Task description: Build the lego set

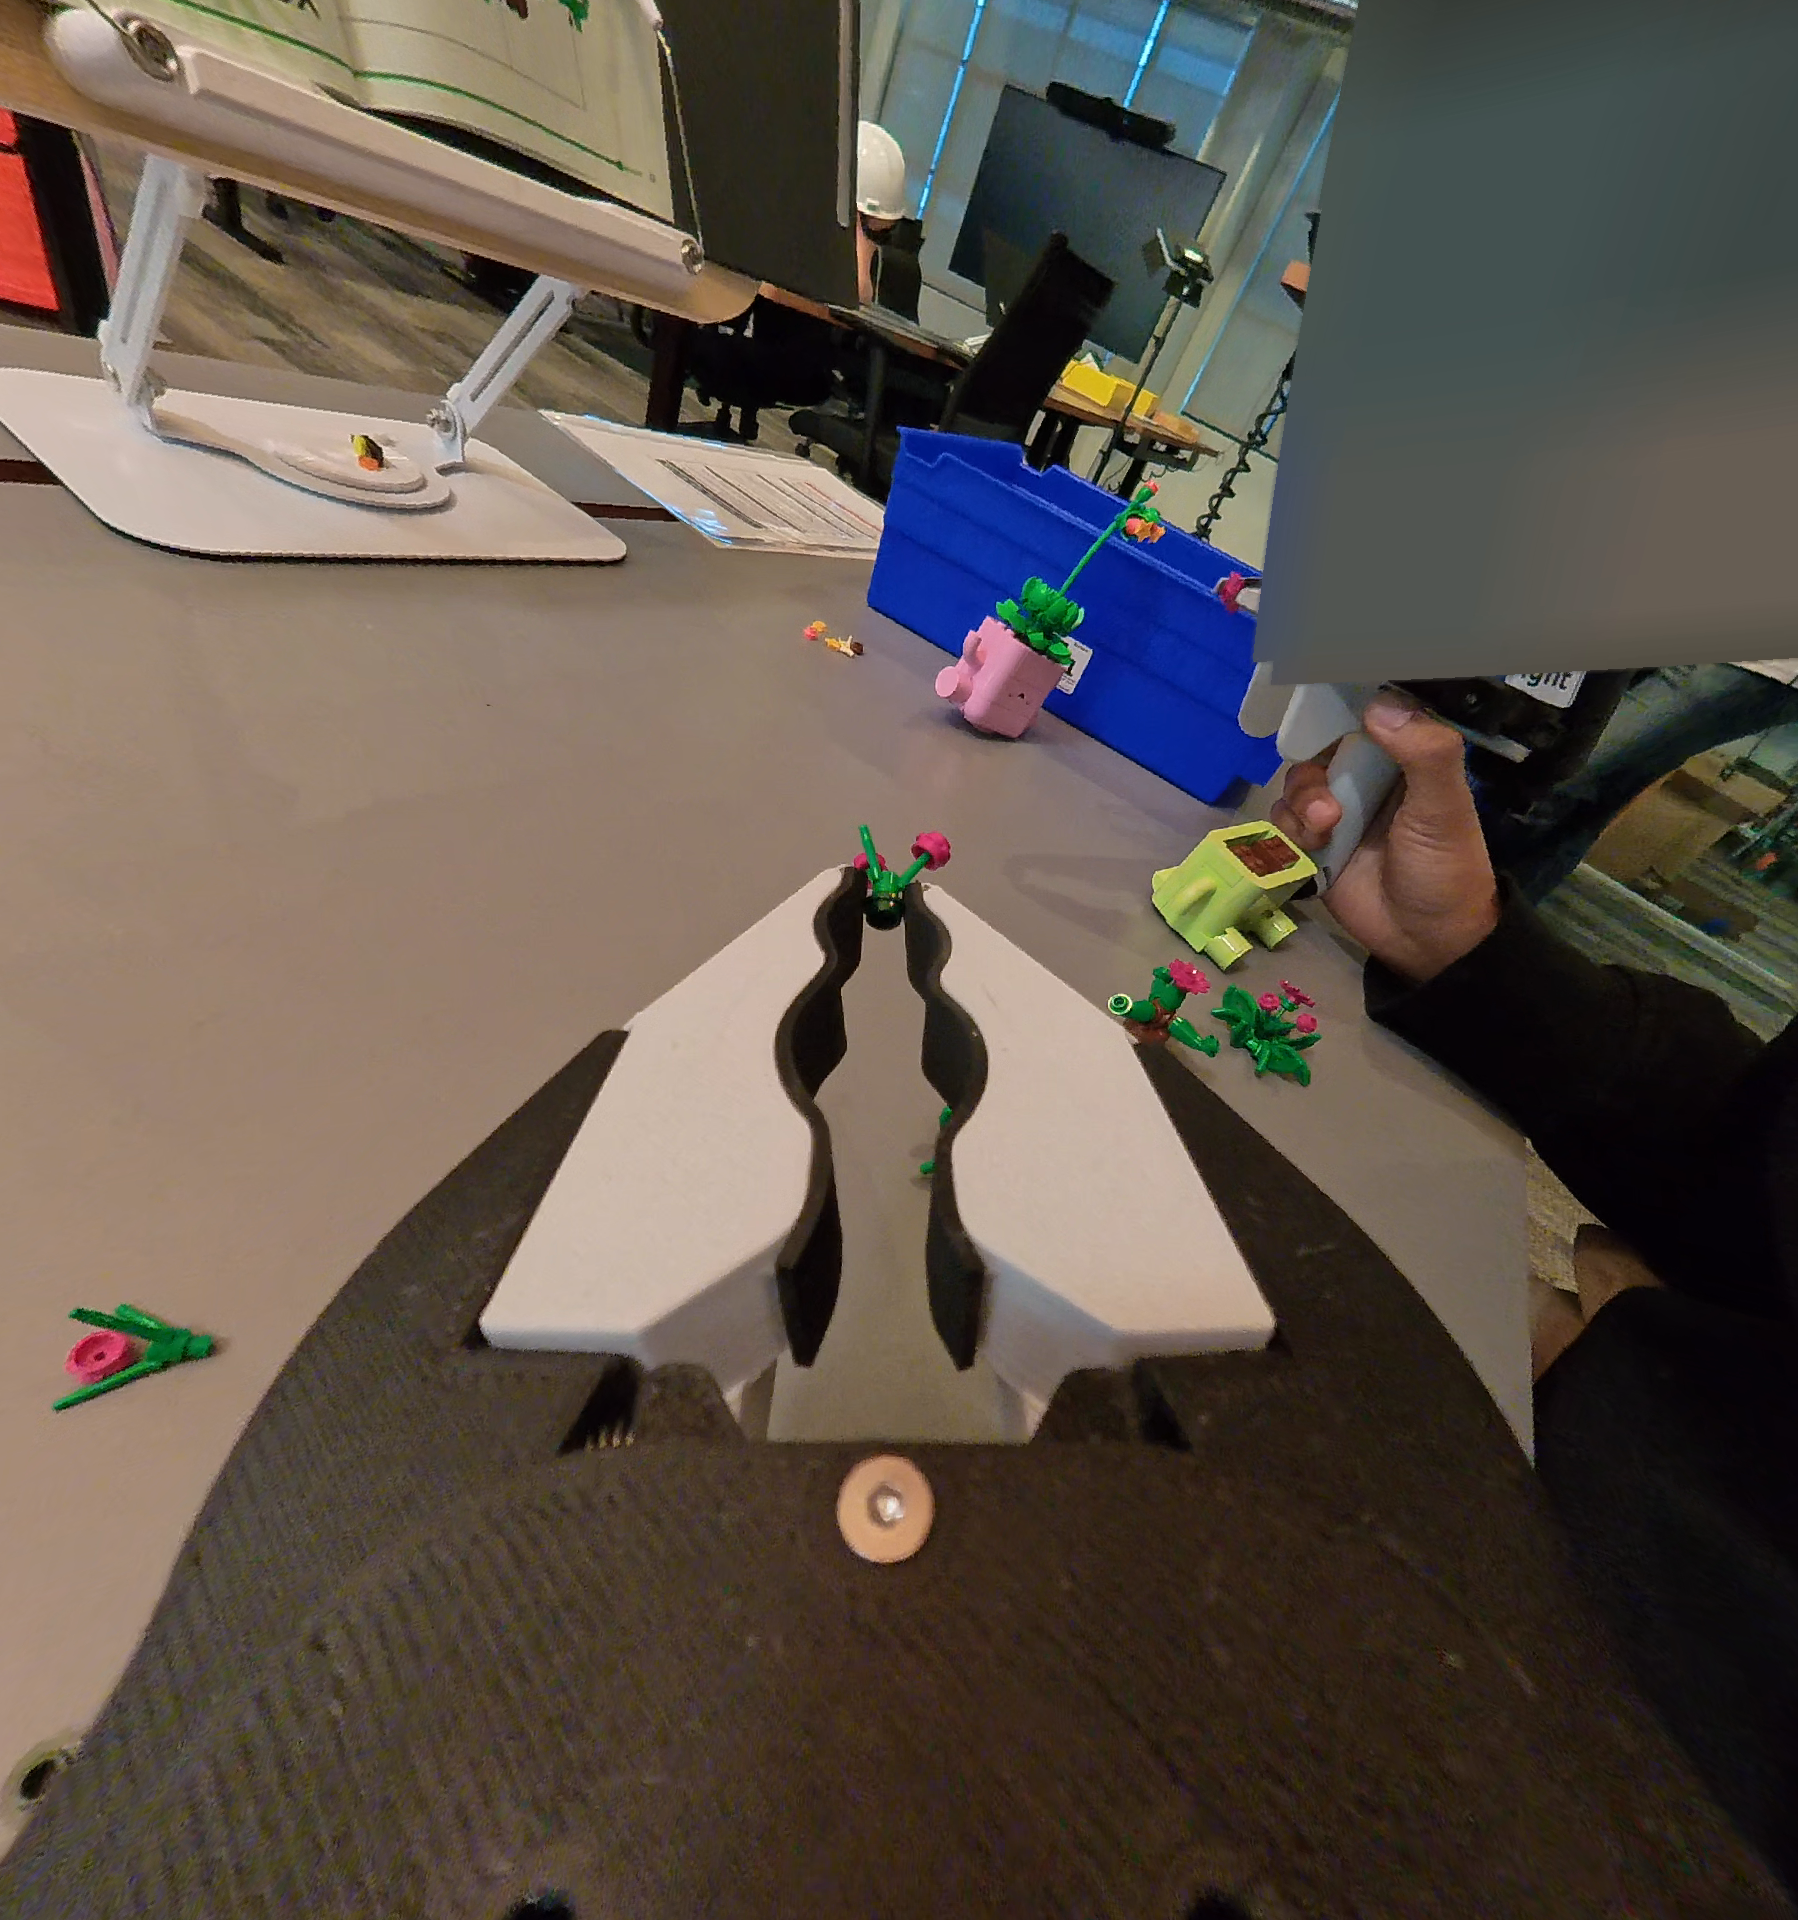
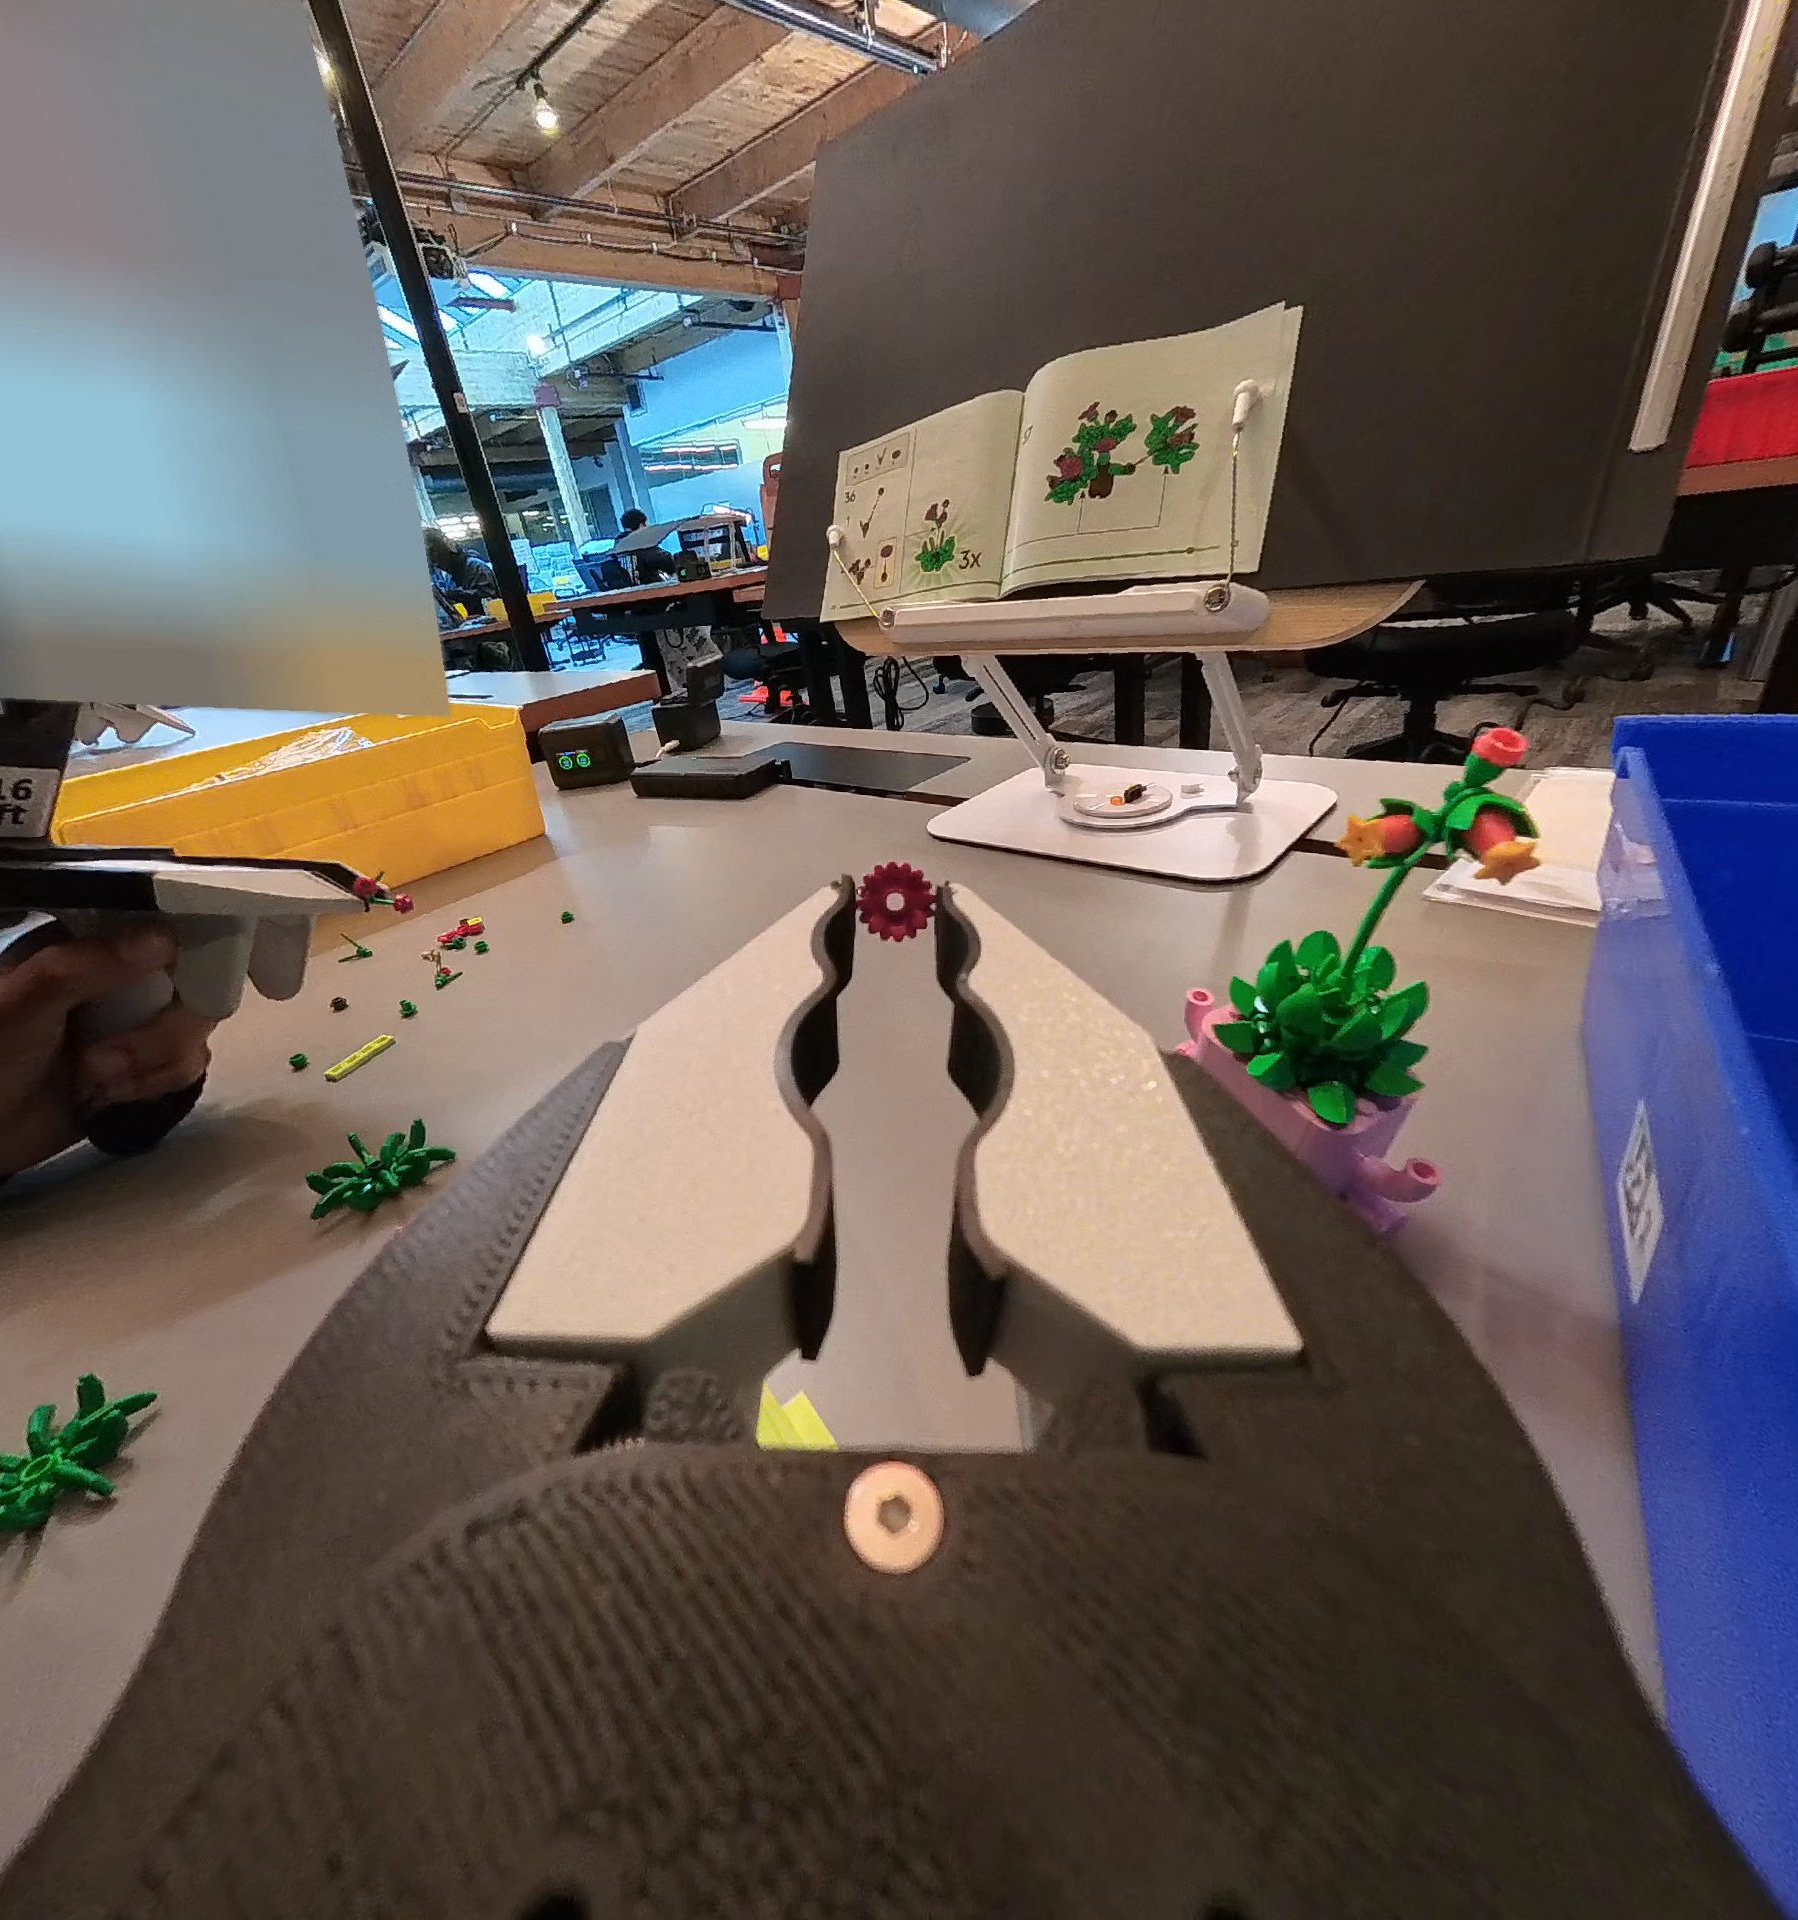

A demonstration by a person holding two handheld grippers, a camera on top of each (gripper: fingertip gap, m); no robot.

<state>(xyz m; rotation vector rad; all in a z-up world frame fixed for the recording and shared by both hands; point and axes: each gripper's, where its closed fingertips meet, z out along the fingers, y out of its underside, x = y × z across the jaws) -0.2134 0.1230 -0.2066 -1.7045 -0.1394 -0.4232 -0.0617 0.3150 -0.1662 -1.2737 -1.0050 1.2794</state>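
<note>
Step in hand looks like fitting a flower head onto a stem, i.e. the small-plant sub-build shown on the open instruction booklet (image 2: 1061,488) on its white stand (image 2: 1134,821). Left tool (image 1: 882,902) is clamped at its tips on a green stem piece (image 1: 890,878) w/ pink buds, held up off the desk (image 1: 407,831). Right tool (image 2: 895,904) is pinched on a dark-pink gear-edged flower (image 2: 894,902), face toward the camera, also lifted. In right wrist view the left tool sits out at approx 9 o'clock, well apart from the flower, so the two parts aren't mated yet. Next move, my guess: bring both tools together mid-desk, line the flower's centre hole w/ a free stem tip, press on gently; small parts, so alignment matters more than force, and either grip could slip or twist. Elsewhere: pink pot w/ finished plant (image 2: 1321,1049) at 3 o'clock of the right tool, just beside the blue bin (image 2: 1726,1143); lime-green pot (image 1: 1233,894) near the person's right hand (image 1: 1394,831), w/ two small flower clusters (image 1: 1222,1013) in front of it; loose green leaf pieces (image 2: 381,1169) lie at 8 o'clock on the desk.
</note>
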